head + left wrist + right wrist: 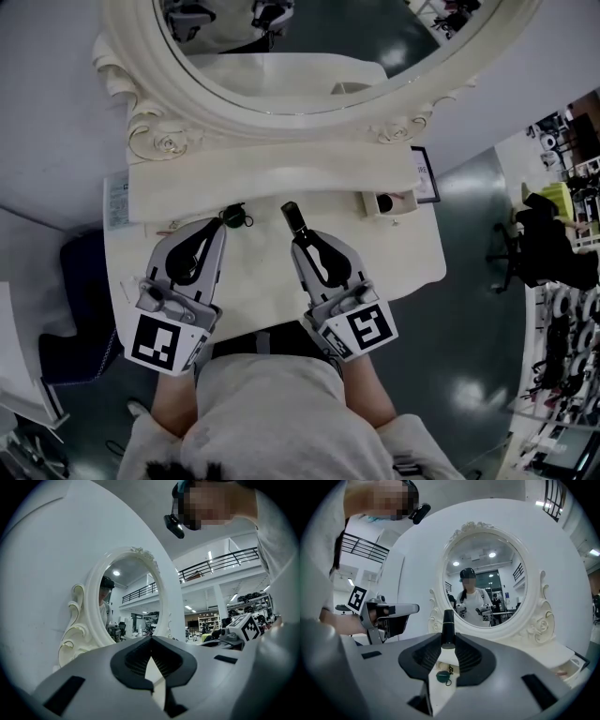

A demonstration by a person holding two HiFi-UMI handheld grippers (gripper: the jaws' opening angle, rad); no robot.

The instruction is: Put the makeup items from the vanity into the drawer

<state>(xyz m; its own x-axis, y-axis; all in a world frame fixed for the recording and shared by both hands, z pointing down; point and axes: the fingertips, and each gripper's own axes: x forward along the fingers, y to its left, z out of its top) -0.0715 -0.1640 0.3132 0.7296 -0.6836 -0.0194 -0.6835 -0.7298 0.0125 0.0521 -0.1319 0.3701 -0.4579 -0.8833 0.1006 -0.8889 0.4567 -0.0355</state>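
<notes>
The right tool (448, 644) pinches a slim dark bottle (448, 620) upright at its tips, apparently to carry it off the desk (403, 262) toward the drawer, while the left tool (223, 227), pressed together and empty, hangs just behind a small dark item (234, 217).

This is a large industrial hall used as a lab or workshop, with one home-like set built into it: a cream vanity worktop (408, 258) under a carved oval mirror (485, 581), backed by a plain white partition wall (562, 550). Around the set lies a polished dark floor (469, 319) with a black office chair (539, 239) and racks of gear (562, 309). Beyond it are an upper gallery with a black railing (220, 562), strip lights (209, 555) on a high ceiling, and open storage shelves (208, 620).
</notes>
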